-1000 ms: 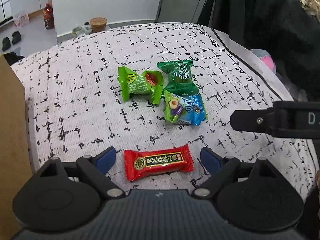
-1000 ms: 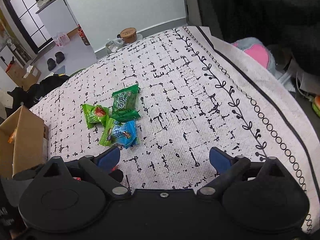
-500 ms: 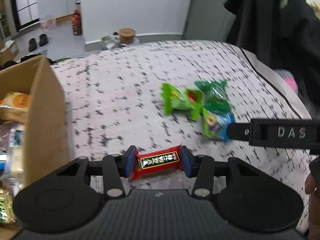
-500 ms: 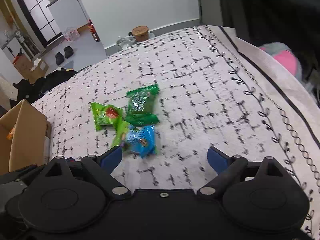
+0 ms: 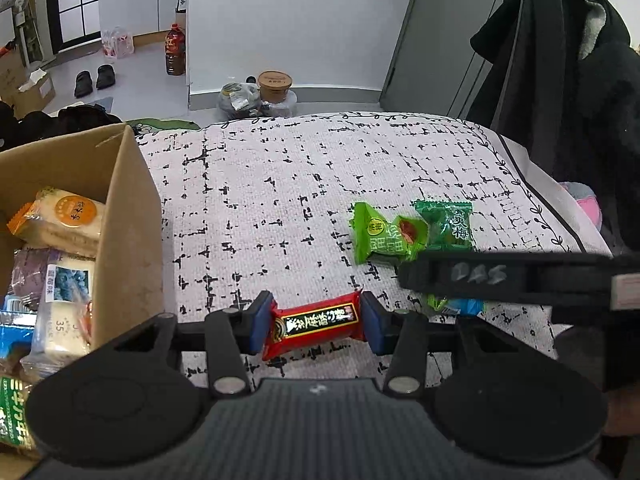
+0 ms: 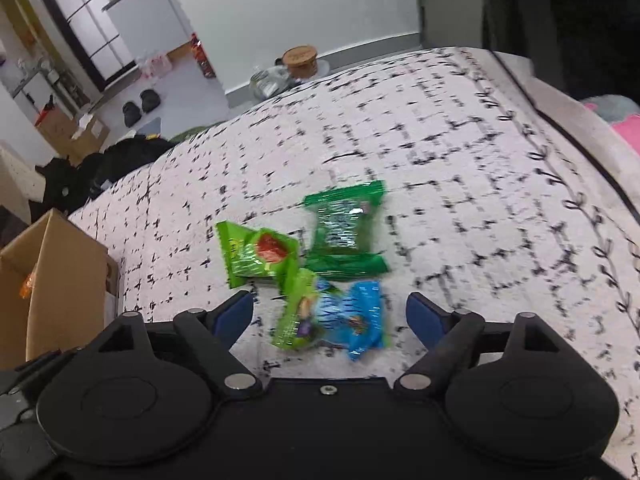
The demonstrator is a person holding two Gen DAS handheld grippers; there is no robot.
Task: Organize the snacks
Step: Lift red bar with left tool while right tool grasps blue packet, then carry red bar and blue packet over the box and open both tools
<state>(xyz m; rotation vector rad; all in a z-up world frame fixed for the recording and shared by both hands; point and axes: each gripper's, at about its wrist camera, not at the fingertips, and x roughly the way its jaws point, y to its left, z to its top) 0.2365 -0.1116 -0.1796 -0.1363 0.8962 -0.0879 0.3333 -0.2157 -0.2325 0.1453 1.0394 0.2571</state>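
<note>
My left gripper (image 5: 316, 322) is shut on a red snack bar (image 5: 315, 324), lifted just above the patterned cloth (image 5: 280, 200). To its left stands an open cardboard box (image 5: 128, 216) holding several packaged snacks. In the right wrist view a blue-and-green packet (image 6: 340, 320) lies between the blue pads of my right gripper (image 6: 330, 314), whose jaws are closing without touching it. Behind that packet lie a light green packet (image 6: 260, 254) and a dark green packet (image 6: 344, 228). The right gripper's finger crosses the left wrist view and hides most of the blue packet there.
The cardboard box (image 6: 52, 280) sits at the cloth's left edge. Past the far edge, on the floor, are a brown-lidded tub (image 5: 274, 84), a bottle (image 5: 175, 52) and shoes (image 5: 94, 78). Dark coats (image 5: 580, 100) hang at the right. A pink soft item (image 6: 624, 124) lies off the right edge.
My left gripper shut on the red bar and carried it left toward the box. My right gripper moved over the blue-and-green packet and its jaws narrowed.
</note>
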